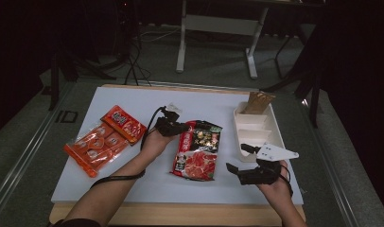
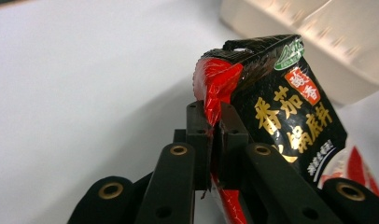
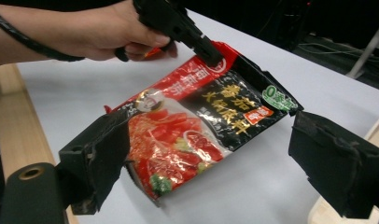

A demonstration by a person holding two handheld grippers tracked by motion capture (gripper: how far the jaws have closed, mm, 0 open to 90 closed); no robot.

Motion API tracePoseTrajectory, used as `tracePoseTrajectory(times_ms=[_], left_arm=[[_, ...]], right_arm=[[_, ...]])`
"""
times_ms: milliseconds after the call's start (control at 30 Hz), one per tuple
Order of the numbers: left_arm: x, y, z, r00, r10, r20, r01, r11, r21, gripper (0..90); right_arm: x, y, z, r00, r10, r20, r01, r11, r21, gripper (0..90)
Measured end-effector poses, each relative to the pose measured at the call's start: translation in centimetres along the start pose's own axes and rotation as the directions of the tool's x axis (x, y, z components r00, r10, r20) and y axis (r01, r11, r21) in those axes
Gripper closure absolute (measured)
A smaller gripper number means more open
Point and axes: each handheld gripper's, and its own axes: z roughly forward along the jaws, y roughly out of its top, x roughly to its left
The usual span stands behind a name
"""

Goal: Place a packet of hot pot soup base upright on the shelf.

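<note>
A red and black soup-base pouch (image 1: 198, 151) lies in the middle of the white board (image 1: 128, 97). My left gripper (image 1: 184, 126) is shut on its upper left edge. In the left gripper view the pads (image 2: 212, 123) pinch the red side seam of the pouch (image 2: 281, 112), and that corner stands lifted off the board. My right gripper (image 1: 237, 157) hovers open just right of the pouch's lower end, nothing between its jaws. The right gripper view looks across the pouch (image 3: 192, 126) between its own wide jaws (image 3: 220, 158), with the left gripper (image 3: 211, 53) clamped on the far corner.
A white divided tray (image 1: 274, 124) stands at the right, with a brown packet (image 1: 257, 102) in its far compartment. Two orange snack packs (image 1: 124, 124) (image 1: 93, 147) lie at the left. The board's wooden front edge (image 1: 180, 213) runs along the near side.
</note>
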Motion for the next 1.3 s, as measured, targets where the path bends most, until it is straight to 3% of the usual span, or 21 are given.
tracePoseTrajectory(times_ms=[200,267,467,600,700,733,833,900,933,1000,1200,1300], left_arm=[[-1.1,0.3,-1.3,0.9996,0.023,0.013,-0.023,0.9991,-0.035,86.3],[-1.2,0.4,-1.6,0.9994,0.014,0.031,-0.012,0.9991,-0.041,86.4],[-1.8,0.3,-2.5,0.9986,0.035,0.041,-0.032,0.9976,-0.062,86.8],[-2.2,0.4,-3.0,0.9979,0.033,0.056,-0.028,0.9965,-0.078,86.8],[-2.6,0.5,-3.2,0.9975,0.039,0.059,-0.034,0.9956,-0.087,86.8],[-3.0,0.7,-3.5,0.9967,0.051,0.064,-0.045,0.9944,-0.096,86.8],[-3.9,0.9,-4.1,0.9937,0.074,0.084,-0.064,0.9911,-0.117,86.8],[-4.1,1.0,-4.3,0.9932,0.079,0.086,-0.068,0.9897,-0.126,86.8],[-4.5,1.1,-4.7,0.9902,0.078,0.116,-0.061,0.9879,-0.142,86.8],[-4.7,1.1,-5.0,0.9887,0.073,0.131,-0.052,0.9864,-0.156,86.7],[-5.1,1.2,-6.0,0.9862,0.105,0.128,-0.081,0.9800,-0.182,86.7],[-4.9,1.2,-6.4,0.9842,0.104,0.143,-0.075,0.9782,-0.194,86.7]], right_arm=[[0.0,0.1,-0.1,0.9999,0.000,0.017,0.001,1.000,-0.008,11.1],[0.0,0.1,-0.1,0.9999,0.001,0.014,-0.001,1.000,-0.005,10.9],[-0.2,0.0,-0.1,0.9930,-0.081,0.086,0.082,0.997,-0.011,13.5],[-0.5,0.1,-0.3,0.9893,-0.083,0.120,0.085,0.996,-0.009,13.6],[-0.6,0.2,-0.6,0.9897,-0.061,0.130,0.064,0.998,-0.015,13.3],[-0.8,0.2,-0.7,0.9905,-0.019,0.136,0.020,1.000,-0.002,12.5],[-0.8,0.3,-0.9,0.9918,0.019,0.126,-0.019,1.000,-0.007,11.2],[-0.7,0.4,-1.0,0.9916,0.022,0.128,-0.021,1.000,-0.008,11.1],[-0.6,0.5,-1.0,0.9908,0.016,0.134,-0.016,1.000,-0.003,11.0],[-0.2,0.6,-0.9,0.9915,0.005,0.130,-0.007,1.000,0.010,10.1],[0.5,0.7,-0.1,0.9937,-0.006,0.112,0.000,0.999,0.053,10.2],[0.3,0.7,-0.2,0.9936,0.025,0.110,-0.029,0.999,0.032,13.0]])
